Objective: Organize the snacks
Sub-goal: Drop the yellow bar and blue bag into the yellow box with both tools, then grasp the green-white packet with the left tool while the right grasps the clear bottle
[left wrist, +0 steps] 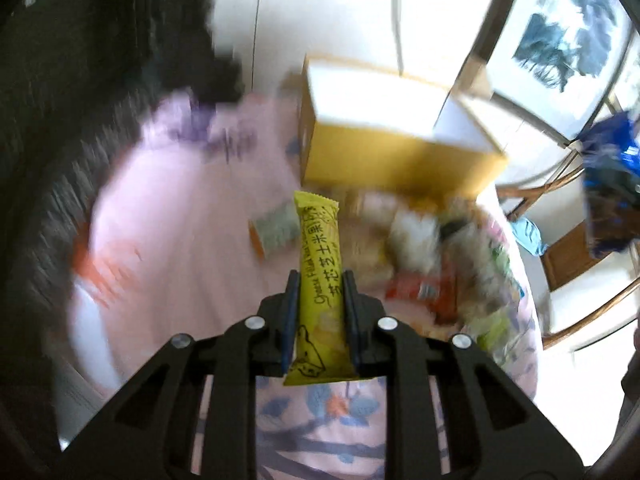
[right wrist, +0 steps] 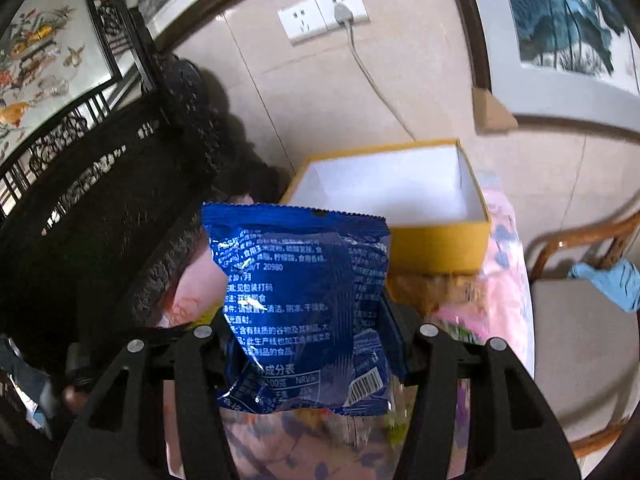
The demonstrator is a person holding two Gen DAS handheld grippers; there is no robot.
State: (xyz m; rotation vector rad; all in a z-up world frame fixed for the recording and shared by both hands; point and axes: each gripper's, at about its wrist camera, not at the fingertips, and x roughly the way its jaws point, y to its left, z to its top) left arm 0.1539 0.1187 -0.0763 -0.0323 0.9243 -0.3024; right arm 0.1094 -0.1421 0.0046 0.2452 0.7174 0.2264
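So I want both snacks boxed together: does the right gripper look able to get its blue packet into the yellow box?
Probably yes: the right gripper holds the blue packet, and the yellow box stands open-topped just ahead, with nothing visible between them.

Snack pile motion-blurred, unreadable; blue packet hides right gripper's fingers, box's near-left corner.

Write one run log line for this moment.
left tongs: yellow bar held | right tongs: blue packet held | box: open

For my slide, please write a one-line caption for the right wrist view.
Right gripper holds a blue snack bag in front of an empty yellow box.
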